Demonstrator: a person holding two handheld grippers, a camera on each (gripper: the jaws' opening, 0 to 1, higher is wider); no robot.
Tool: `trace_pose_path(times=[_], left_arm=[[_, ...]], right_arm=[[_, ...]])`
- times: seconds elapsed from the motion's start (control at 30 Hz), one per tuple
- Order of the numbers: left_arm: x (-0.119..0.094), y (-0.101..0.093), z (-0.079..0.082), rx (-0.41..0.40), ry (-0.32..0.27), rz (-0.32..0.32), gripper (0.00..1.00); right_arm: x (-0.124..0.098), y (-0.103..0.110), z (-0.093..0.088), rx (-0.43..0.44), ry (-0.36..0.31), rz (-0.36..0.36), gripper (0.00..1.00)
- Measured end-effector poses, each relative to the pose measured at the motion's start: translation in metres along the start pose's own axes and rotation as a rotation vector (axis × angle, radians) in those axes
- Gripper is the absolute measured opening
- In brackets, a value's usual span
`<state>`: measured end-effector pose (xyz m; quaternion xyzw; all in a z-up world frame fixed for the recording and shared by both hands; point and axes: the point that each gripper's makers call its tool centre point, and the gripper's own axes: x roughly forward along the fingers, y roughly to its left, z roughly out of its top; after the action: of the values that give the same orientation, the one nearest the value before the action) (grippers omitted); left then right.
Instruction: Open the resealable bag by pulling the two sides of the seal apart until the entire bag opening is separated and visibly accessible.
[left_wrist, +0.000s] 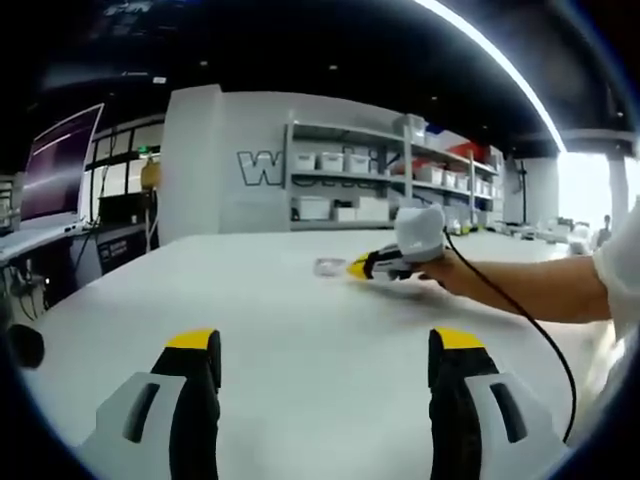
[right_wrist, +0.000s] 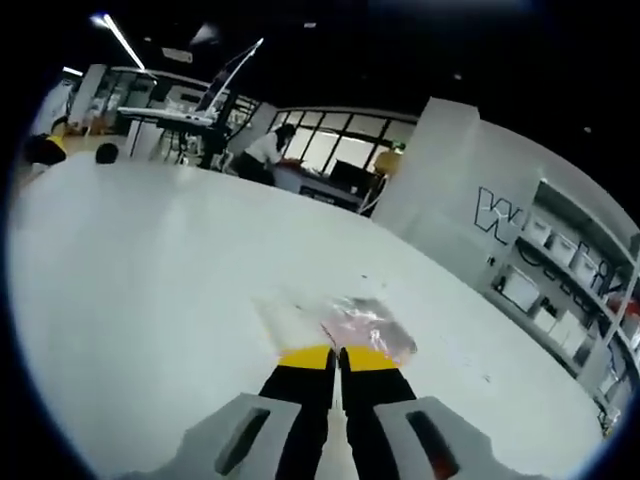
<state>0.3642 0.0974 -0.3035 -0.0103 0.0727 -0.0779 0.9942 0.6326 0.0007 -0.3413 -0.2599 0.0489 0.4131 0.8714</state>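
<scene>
White and wide, the tabletop (left_wrist: 300, 330) runs back to a grey wall with large lettering and a shelf unit (left_wrist: 390, 180) stacked with pale bins. Seen from the left gripper view, the left tool (left_wrist: 325, 345) hovers above bare tabletop with its yellow-tipped jaws spread wide and nothing between them. Farther along the surface, a person's hand (left_wrist: 450, 270) grips the right tool (left_wrist: 358, 268), whose yellow tips point at the small clear resealable bag (left_wrist: 328, 266) lying flat near the middle of the tabletop. From the right gripper view, the right tool's (right_wrist: 337, 355) jaws are drawn nearly together, their tips at the near edge of the bag (right_wrist: 345, 325); whether they pinch its edge cannot be told. Beyond the tabletop, a person (right_wrist: 262, 150) leans over a desk by the windows.
</scene>
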Motion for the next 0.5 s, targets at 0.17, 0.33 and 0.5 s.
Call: trace_pose_path(times=[0.17,0.33,0.5], left_arm=[[-0.001,0.001,0.0,-0.001,0.0,0.002,0.85],[-0.002,0.002,0.0,-0.001,0.0,0.006,0.85],[-0.003,0.003,-0.001,-0.001,0.0,0.007,0.85]], right_arm=[[0.0,-0.005,0.003,0.08,-0.02,-0.011,0.0],[0.003,-0.018,0.014,0.179,-0.044,-0.023,0.0],[0.002,-0.028,0.021,0.276,-0.07,-0.043,0.0]])
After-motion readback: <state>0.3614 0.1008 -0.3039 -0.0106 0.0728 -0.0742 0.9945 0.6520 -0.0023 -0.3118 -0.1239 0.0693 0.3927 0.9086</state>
